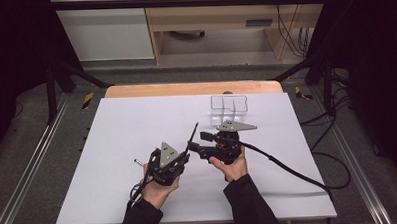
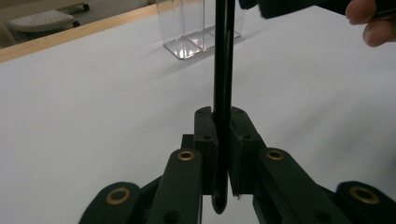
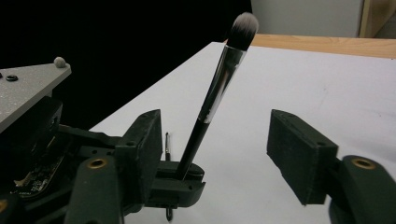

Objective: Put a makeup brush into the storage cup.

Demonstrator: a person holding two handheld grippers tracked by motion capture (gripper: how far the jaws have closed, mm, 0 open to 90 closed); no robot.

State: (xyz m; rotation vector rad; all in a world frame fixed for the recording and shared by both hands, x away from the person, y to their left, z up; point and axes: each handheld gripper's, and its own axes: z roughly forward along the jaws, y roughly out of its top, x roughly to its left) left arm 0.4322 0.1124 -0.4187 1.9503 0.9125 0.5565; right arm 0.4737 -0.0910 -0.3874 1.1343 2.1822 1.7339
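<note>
A makeup brush with a black handle, silver ferrule and grey-tipped bristles stands tilted above the white board. My left gripper is shut on the lower end of its handle. In the high view the brush rises from the left gripper near the board's middle. My right gripper is open, with the brush's handle in the gap between its jaws, closer to the left jaw, and neither pad presses on it. From above, the right gripper points left at the brush.
A clear plastic holder with compartments stands at the far edge of the white board, also seen ahead of the left gripper. A thin dark stick with a metal tip lies on the board left of the left gripper.
</note>
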